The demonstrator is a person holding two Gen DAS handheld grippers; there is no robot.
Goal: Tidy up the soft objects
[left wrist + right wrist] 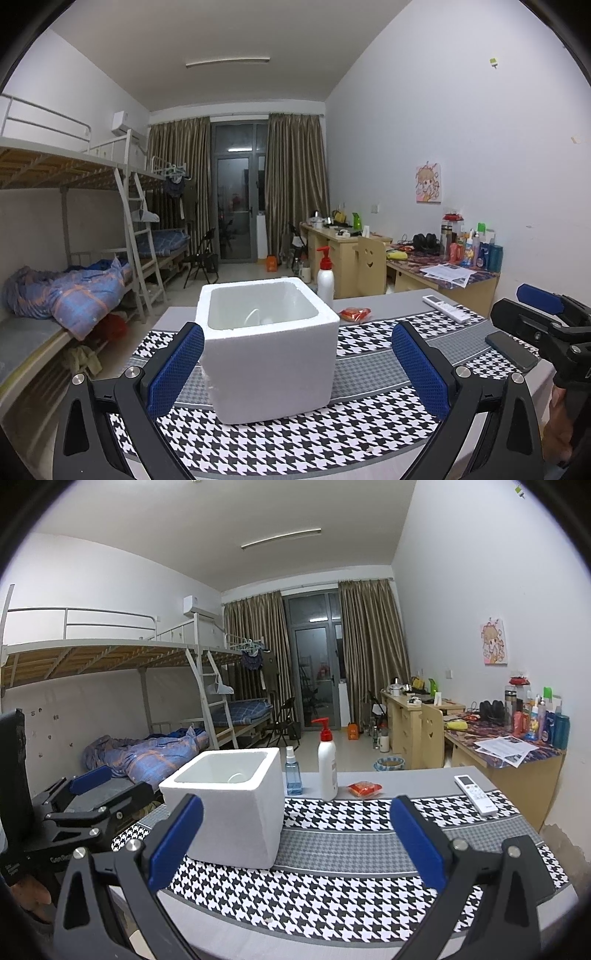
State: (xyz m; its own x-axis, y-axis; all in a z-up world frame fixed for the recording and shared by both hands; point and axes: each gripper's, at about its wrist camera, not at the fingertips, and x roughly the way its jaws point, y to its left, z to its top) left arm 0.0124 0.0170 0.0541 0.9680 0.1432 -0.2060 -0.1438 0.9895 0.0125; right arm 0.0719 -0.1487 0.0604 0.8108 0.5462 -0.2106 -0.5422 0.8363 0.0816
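Observation:
A white foam box [271, 354] stands open-topped on the houndstooth table mat [295, 439]; it also shows in the right wrist view [229, 808]. A pale object lies inside it [258, 317]. A small red-orange packet [354, 314] lies behind the box on the table, also seen in the right wrist view [364, 788]. My left gripper [297, 363] is open and empty, its blue pads either side of the box's front. My right gripper [295, 843] is open and empty, just right of the box.
A white pump bottle [327, 764] and a small blue spray bottle [293, 771] stand behind the box. A white remote [476, 794] and a dark phone [511, 350] lie at the right. Bunk beds are on the left, cluttered desks on the right.

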